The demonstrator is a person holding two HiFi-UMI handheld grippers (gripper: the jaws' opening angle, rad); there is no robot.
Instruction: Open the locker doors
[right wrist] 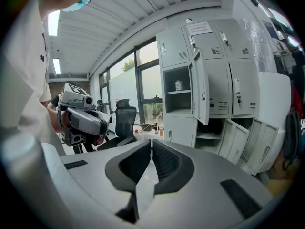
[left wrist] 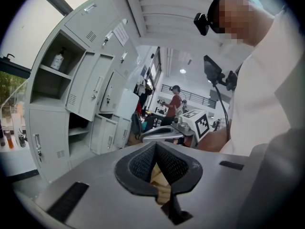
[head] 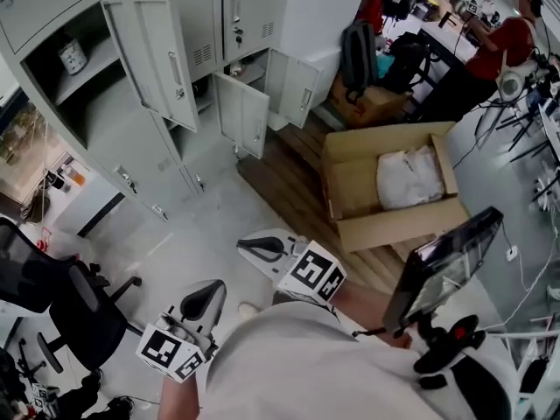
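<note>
Left gripper [left wrist: 155,146]: the two black ribbed pads meet at the tips. Nothing sits between them and they touch nothing.
Right gripper [right wrist: 151,142]: pads also together, with only a thin slit lower down. It is empty and touches nothing.
Both are held in the air in front of the grey metal locker bank [head: 131,160], well apart from it.

Counts:
- Grippers: two, each with one marker cube.
- Locker doors standing open: three. One is a tall upper door [head: 156,59]; the other two are small lower doors [head: 243,114] in the bank's bottom row. The other doors in view are shut.
- One white bottle [head: 72,57], on the shelf of the opened upper compartment.
- One open brown cardboard box [head: 385,186] with a white bundle inside, on wooden boards just out from the bank's lower open doors.
- One black office chair [head: 79,313], near the bank's window end.
- One person in a red top [head: 503,46], at a desk well beyond the bank.

View differences:
- The head view alone shows the box.
- The left gripper view shows the right gripper [left wrist: 152,134] side-on and the red-topped person [left wrist: 174,103]. The right gripper view has neither.
- The right gripper view shows the left gripper [right wrist: 83,120] and the chair [right wrist: 125,123], and faces the three open doors.
</note>
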